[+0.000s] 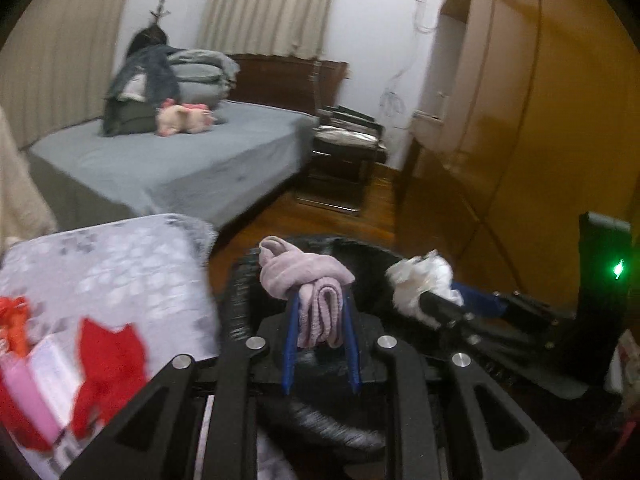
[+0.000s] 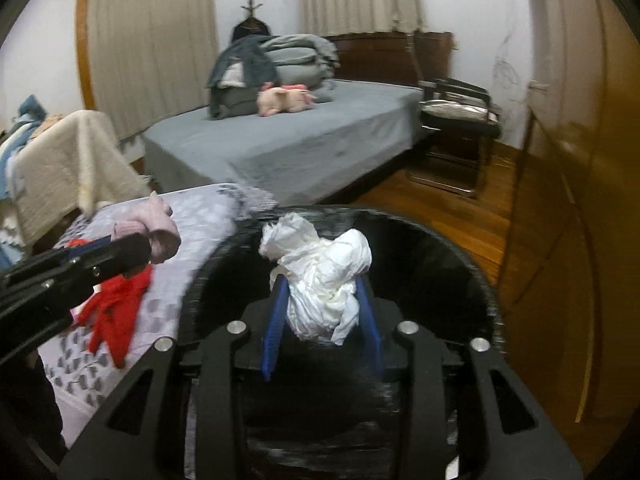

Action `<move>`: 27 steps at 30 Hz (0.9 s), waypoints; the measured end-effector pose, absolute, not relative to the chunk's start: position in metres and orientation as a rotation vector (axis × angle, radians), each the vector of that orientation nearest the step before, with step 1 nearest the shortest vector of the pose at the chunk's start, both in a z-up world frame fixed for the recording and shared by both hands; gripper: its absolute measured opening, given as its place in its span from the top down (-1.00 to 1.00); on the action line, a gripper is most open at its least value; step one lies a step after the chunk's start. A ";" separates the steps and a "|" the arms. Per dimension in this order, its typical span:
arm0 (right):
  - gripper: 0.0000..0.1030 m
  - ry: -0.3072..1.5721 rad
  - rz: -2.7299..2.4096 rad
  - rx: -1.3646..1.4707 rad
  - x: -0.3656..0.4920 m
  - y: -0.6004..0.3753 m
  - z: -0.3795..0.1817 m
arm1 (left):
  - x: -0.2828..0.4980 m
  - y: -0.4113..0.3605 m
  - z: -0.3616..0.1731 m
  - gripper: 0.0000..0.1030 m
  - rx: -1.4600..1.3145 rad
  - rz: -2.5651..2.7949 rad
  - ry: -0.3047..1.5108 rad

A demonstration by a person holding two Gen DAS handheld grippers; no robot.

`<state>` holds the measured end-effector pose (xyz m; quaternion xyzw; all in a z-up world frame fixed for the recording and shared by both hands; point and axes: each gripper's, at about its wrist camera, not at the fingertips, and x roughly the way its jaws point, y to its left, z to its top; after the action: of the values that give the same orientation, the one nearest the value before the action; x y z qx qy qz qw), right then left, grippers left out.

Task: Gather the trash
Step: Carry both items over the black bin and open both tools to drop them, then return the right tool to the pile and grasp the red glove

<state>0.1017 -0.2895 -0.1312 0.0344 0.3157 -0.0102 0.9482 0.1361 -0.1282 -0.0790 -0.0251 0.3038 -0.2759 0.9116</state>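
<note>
The left hand-held gripper [image 1: 320, 312] has its blue fingers closed around a knotted, pale mauve cloth bundle [image 1: 308, 276], holding it above the left part of the round black bin [image 2: 452, 248]. The right hand-held gripper [image 2: 326, 296] clamps a crumpled white wad of paper [image 2: 320, 276] between its blue fingers, over the bin's dark opening. Just left of the bin lies a grey patterned mattress surface [image 1: 120, 264] carrying a red fabric scrap [image 2: 116, 300]. Beyond the bin stands a grey-sheeted bed [image 2: 288, 140] with a pink plush toy [image 2: 284, 100]
</note>
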 end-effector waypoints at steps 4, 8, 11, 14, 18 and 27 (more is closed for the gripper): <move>-0.07 0.634 -0.086 0.075 0.096 -0.310 -0.135 | 0.140 -0.140 -0.081 -0.03 -0.064 -0.587 0.631; -0.58 0.626 -0.114 0.079 0.094 -0.316 -0.137 | 0.137 -0.129 -0.082 -0.21 -0.057 -0.552 0.629; -0.76 0.613 -0.102 0.082 0.094 -0.309 -0.136 | 0.133 -0.109 -0.084 -0.51 -0.046 -0.495 0.622; -0.77 0.604 -0.048 0.087 0.101 -0.288 -0.129 | 0.124 -0.071 -0.089 -0.64 -0.045 -0.400 0.630; -0.78 0.596 0.061 0.066 0.112 -0.248 -0.124 | 0.112 -0.015 -0.093 -0.72 -0.063 -0.257 0.632; -0.78 0.617 0.346 -0.017 0.140 -0.124 -0.130 | 0.094 0.088 -0.100 -0.73 -0.078 0.019 0.613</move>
<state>0.1400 -0.1238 -0.1295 -0.0085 0.3019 0.1696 0.9381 0.0942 0.0878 -0.1001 -0.0384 0.3015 0.0096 0.9527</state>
